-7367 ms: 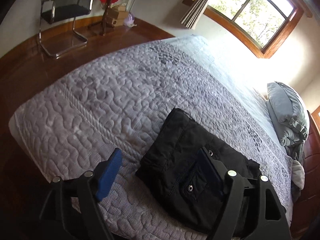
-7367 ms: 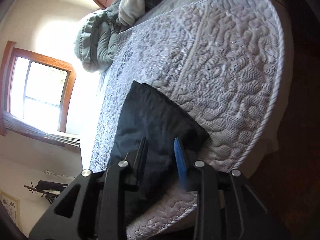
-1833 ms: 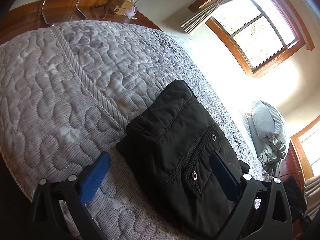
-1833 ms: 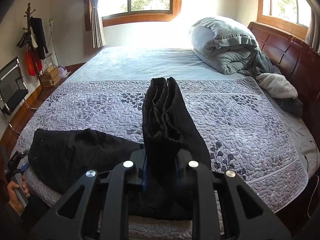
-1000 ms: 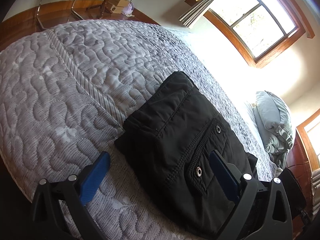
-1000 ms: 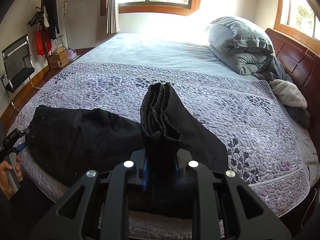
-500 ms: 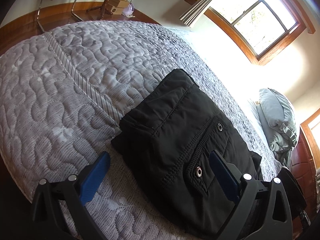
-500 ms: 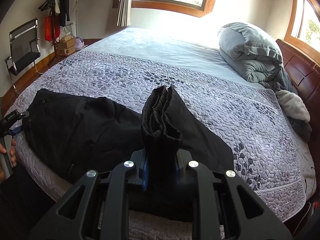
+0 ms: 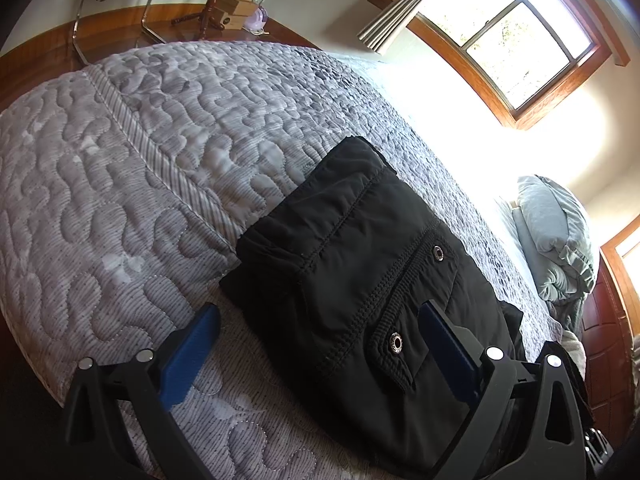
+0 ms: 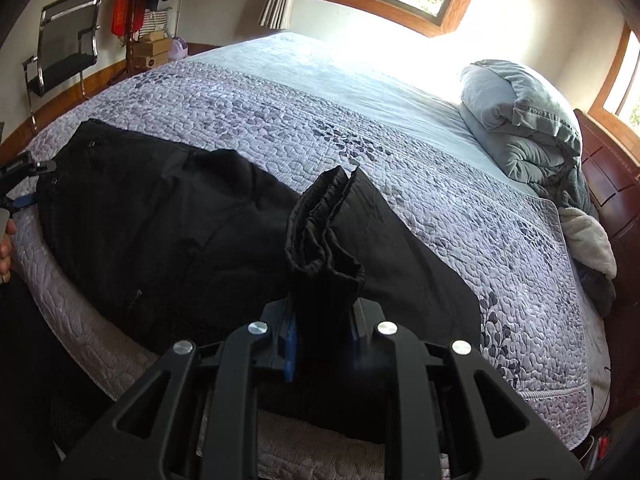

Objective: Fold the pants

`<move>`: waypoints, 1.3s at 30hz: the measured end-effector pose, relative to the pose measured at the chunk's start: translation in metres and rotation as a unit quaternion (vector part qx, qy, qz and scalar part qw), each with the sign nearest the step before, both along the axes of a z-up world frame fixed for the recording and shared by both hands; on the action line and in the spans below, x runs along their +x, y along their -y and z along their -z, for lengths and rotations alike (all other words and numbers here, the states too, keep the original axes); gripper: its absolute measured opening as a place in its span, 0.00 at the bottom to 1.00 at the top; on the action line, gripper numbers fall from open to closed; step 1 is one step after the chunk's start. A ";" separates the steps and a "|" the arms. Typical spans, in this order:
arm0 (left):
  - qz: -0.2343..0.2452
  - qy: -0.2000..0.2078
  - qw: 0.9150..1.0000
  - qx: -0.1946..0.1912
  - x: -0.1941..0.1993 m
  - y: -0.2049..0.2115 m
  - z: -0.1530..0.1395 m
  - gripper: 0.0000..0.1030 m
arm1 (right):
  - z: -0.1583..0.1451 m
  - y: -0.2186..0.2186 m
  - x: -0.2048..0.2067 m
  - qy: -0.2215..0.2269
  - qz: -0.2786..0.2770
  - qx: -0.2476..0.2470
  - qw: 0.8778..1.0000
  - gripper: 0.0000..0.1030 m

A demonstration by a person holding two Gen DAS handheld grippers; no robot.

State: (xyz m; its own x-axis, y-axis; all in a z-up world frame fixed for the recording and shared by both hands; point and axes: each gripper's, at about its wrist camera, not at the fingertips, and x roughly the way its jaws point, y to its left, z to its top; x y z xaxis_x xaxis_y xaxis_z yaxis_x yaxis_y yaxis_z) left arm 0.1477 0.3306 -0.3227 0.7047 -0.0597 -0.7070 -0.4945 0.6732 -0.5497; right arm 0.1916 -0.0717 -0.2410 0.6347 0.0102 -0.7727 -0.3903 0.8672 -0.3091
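Spanning the frame beyond my right gripper [image 10: 322,338], the quilted bed [image 10: 440,184] carries the black pants [image 10: 160,224] along its near edge. Since a second ago I have swung their bunched hem end [image 10: 324,240], clamped between closed jaws, leftward toward the waistband [image 9: 340,216]; the lengthwise fold is underway. My left gripper [image 9: 316,340] hovers agape, straddling that waist corner, grasping nothing.

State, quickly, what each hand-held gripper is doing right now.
Left hand-held gripper: open, holding nothing, over the black pants.
Right hand-held gripper: closed on the pants' bunched hems.
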 end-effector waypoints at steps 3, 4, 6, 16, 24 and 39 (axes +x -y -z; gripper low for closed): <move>0.002 0.000 1.000 0.001 0.001 0.001 0.000 0.96 | 0.019 -0.013 -0.005 -0.005 -0.024 -0.034 0.999 0.18; 0.002 0.000 1.000 0.001 0.001 0.001 0.000 0.96 | 0.025 -0.017 -0.007 -0.006 -0.031 -0.045 0.999 0.18; 0.003 0.000 1.000 0.001 0.002 0.002 0.000 0.96 | 0.033 -0.022 -0.009 -0.010 -0.040 -0.059 0.997 0.18; 0.009 0.000 1.000 0.002 0.007 0.006 0.000 0.96 | 0.071 -0.040 -0.019 -0.012 -0.077 -0.126 0.989 0.18; 0.010 -0.005 1.000 0.004 0.011 0.009 0.001 0.96 | 0.082 -0.044 -0.030 -0.039 -0.117 -0.119 0.985 0.44; 0.008 0.003 1.000 -0.020 0.006 0.010 0.005 0.96 | 0.053 0.027 0.043 -0.143 0.022 0.069 0.987 0.56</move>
State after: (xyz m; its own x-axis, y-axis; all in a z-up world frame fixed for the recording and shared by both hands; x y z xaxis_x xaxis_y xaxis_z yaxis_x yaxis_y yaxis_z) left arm 0.1539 0.3210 -0.3273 0.7078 -0.0981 -0.6996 -0.4808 0.6587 -0.5788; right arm 0.2342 -0.0986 -0.2940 0.3933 0.1053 -0.9134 -0.4050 0.9117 -0.0693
